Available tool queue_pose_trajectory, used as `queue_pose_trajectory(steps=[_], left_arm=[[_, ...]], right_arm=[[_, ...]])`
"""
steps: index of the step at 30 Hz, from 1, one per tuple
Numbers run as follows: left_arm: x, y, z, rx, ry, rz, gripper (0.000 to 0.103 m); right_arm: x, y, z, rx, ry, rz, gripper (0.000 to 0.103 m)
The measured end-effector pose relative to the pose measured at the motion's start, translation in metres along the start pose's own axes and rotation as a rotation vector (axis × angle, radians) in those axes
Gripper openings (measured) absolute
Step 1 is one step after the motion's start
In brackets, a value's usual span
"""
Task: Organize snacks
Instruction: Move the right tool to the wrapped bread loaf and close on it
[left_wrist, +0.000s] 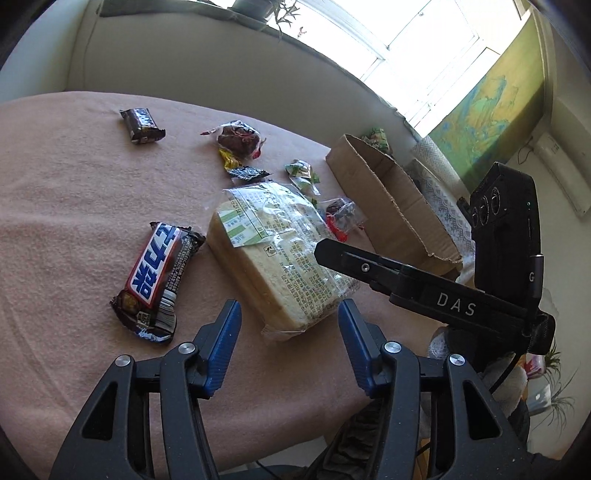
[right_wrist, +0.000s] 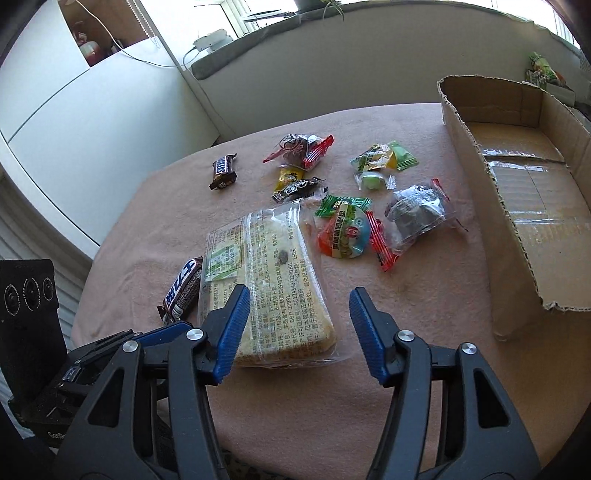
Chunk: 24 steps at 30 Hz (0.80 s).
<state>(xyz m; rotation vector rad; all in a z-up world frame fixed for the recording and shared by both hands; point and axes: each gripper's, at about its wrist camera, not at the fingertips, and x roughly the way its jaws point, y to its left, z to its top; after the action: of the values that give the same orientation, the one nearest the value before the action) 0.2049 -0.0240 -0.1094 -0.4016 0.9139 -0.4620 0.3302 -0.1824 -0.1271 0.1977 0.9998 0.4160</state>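
A: Where does the wrapped bread (right_wrist: 266, 291) sit against the right gripper (right_wrist: 299, 325)?

B: Its near end lies just ahead of the fingers, touching or passing behind the left blue pad (right_wrist: 232, 328); I cannot tell which. The right pad stands apart over bare pink cloth (right_wrist: 424, 302). The jaws are partly spread and grip nothing.

A: And the left gripper (left_wrist: 288, 336)?

B: Also partly spread, nothing between the pads. The bread's near corner lies just beyond the gap. The large chocolate bar (left_wrist: 159, 280) is ahead of the left finger, beside the bread.

A: Further out?

B: Beyond the bread, small sweets are scattered: an orange jelly cup (right_wrist: 345, 236), a dark cake in clear wrap (right_wrist: 417, 214), green candies (right_wrist: 384, 162). A small chocolate bar (right_wrist: 223, 171) lies well apart, far left. The open cardboard box (right_wrist: 509, 229) stands right of the right fingers, with nothing visible inside.
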Motion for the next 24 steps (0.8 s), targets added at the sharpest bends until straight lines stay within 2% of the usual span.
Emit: queue_pose_trajectory(steps=[4, 9, 14, 24], left_arm=[[0.011, 0.008, 0.001, -0.013, 0.024, 0.002, 0.052], [0.016, 0.007, 0.006, -0.006, 0.02, 0.0, 0.05], [0.02, -0.001, 0.009, 0.043, 0.012, 0.027, 0.045], [0.014, -0.012, 0.014, 0.091, -0.029, 0.066, 0.045]], right_arm=[[0.013, -0.01, 0.01, 0.03, 0.056, 0.081, 0.06], [0.02, -0.005, 0.014, 0.011, 0.101, 0.116, 0.06], [0.024, 0.0, 0.016, -0.001, 0.129, 0.119, 0.06], [0.016, 0.011, 0.012, -0.026, 0.13, 0.107, 0.057]])
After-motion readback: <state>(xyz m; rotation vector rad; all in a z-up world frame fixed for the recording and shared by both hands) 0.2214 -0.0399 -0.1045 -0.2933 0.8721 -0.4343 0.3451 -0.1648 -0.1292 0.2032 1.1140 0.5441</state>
